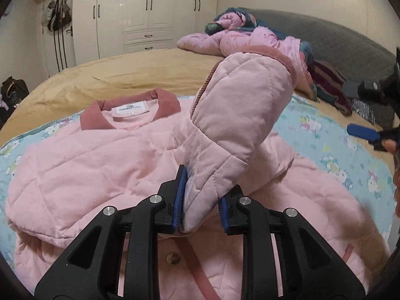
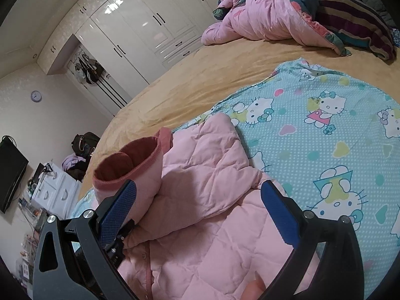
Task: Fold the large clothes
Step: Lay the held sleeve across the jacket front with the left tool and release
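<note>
- Left gripper [image 1: 200, 205]: jaws clenched on a quilted pink sleeve [image 1: 237, 105], lifted cuff-up over the jacket.
- Right gripper [image 2: 197, 215]: jaws spread wide, holding nothing, hovering above the jacket's right side.
- Pink jacket [image 1: 87, 170] lies flat on a cartoon-print blanket [image 2: 325, 130] on the bed.
- It looks soft, puffy and light; seams and cuffs seem the surest places to pinch.

A home bedroom, wide bed [image 2: 175, 85] in a tan sheet, white wardrobe [image 1: 147, 12] wall, crumpled quilt [image 2: 265, 20], wall clock [image 2: 36, 96]
</note>
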Demonstrator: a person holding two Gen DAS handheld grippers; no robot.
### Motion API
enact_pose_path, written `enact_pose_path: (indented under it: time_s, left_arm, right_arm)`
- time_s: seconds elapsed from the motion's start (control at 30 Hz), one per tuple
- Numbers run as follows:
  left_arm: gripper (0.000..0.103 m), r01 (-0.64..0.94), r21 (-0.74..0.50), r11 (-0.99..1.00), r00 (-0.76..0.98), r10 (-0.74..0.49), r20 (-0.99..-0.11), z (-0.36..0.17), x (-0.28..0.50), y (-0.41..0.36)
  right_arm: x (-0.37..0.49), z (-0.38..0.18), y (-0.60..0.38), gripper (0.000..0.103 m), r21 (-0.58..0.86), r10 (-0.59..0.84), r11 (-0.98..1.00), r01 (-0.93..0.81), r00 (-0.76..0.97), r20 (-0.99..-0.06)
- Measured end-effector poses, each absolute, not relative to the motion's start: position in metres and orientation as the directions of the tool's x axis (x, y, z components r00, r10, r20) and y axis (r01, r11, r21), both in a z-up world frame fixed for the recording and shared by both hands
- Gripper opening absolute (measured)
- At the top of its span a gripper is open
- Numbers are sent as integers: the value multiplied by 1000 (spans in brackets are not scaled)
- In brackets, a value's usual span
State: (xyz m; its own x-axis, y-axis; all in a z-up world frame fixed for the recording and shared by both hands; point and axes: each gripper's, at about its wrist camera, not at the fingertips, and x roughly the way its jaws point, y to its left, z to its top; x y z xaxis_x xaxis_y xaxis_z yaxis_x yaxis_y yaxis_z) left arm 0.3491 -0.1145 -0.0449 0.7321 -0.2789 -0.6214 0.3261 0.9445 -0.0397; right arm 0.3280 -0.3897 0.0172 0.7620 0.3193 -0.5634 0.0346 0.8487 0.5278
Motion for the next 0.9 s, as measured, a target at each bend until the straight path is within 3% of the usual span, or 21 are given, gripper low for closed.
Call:
enact_pose_path:
  time_s: [0.17,0.23,0.3,0.43,0.7,0.9]
  left_arm:
    - [28,336,-31,941,704,-272,-656,-52,348,-117]
    - [48,353,-26,935,693,-279,-665,-55,345,-122]
    - [61,377,-43,925,670,-304,-677,-57,343,-126]
    - [65,399,5,917,658,-282,-699,-65,338,-137]
    - [86,455,-52,889,594,-347,-726,-67,328,-137]
    - [94,474,-99,875,546,-380,-746,-61,312,-126]
  right_arm:
    - [334,10,-384,99,552,358,834,22,739,-571]
    - [335,8,-382,99,558,371,830,17,729,-575]
    - [336,6,-379,99,564,384,826,12,720,-578]
    - [340,2,-378,99,583,408,812,9,706,-579]
    - [348,-13,-378,99,643,472,766,16,665,-579]
    - [359,-28,-371,99,681,533,732,16,609,-587]
